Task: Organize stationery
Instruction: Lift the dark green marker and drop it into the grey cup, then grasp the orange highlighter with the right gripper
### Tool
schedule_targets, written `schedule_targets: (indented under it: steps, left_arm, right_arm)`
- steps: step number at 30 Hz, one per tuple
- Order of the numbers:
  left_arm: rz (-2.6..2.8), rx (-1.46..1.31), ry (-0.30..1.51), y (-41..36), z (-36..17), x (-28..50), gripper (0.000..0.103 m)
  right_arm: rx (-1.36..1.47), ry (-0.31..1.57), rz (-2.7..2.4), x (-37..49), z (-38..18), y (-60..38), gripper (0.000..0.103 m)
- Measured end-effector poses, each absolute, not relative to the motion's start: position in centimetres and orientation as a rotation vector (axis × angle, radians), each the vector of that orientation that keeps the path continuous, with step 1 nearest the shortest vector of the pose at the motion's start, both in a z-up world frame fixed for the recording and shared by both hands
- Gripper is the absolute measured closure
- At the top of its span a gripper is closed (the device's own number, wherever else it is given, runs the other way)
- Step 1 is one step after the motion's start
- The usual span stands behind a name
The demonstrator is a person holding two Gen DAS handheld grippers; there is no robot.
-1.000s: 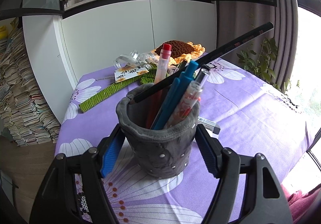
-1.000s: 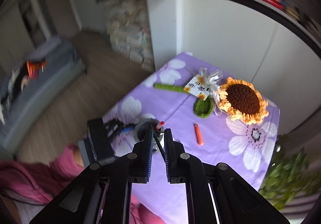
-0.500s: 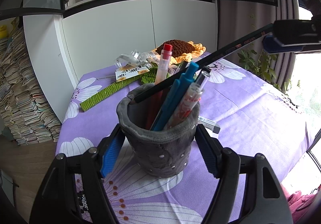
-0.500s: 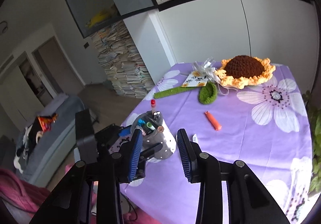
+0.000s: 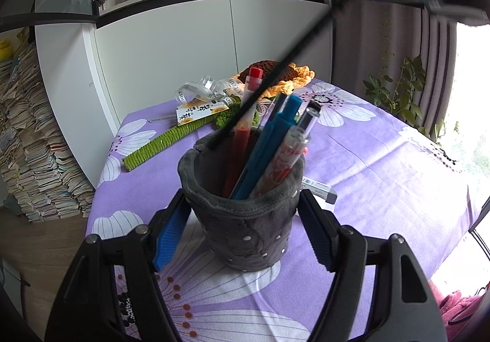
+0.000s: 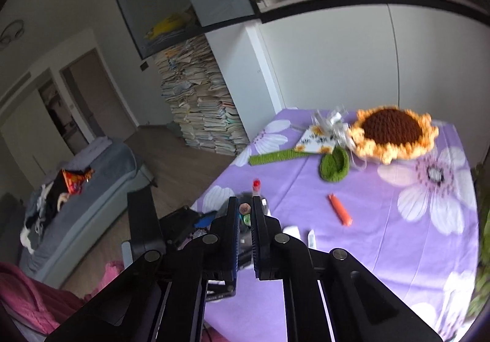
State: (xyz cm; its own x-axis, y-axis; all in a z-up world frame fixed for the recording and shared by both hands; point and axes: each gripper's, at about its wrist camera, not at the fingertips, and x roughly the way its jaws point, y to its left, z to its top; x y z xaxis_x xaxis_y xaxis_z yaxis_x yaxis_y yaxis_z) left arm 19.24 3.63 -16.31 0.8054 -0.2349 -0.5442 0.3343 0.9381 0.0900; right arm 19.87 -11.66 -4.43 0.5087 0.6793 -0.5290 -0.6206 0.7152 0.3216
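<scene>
While the left gripper (image 5: 242, 228) clamped the grey felt pen holder (image 5: 242, 213), the right gripper (image 6: 245, 213), shut on the black pencil (image 5: 275, 78), needed a steeper tilt before release.

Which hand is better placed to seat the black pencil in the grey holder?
Right. The right tool is shut on the upper end of the black pencil, whose lower end is at the rim of the grey holder. The left tool clamps the holder and steadies it.

Pens (image 5: 277, 139) crowding cup (image 5: 242, 207) mouth; cloth (image 5: 382, 176) right open
</scene>
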Motion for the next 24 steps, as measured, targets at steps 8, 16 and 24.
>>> schedule_targets:
  steps: [8,16,24]
  left_arm:
    - [-0.303,0.187,0.555,3.6,-16.3,19.2,0.031]
    - [-0.304,0.187,0.556,3.7,-16.3,19.2,0.031]
    - [-0.304,0.185,0.555,3.7,-16.4,19.1,0.031]
  right_arm:
    - [-0.119,0.733,0.798,22.6,-1.2,-6.6,0.095]
    - [-0.213,0.803,0.811,23.1,-4.5,-3.5,0.095]
    - [-0.047,0.867,0.846,23.7,-4.4,-6.7,0.095]
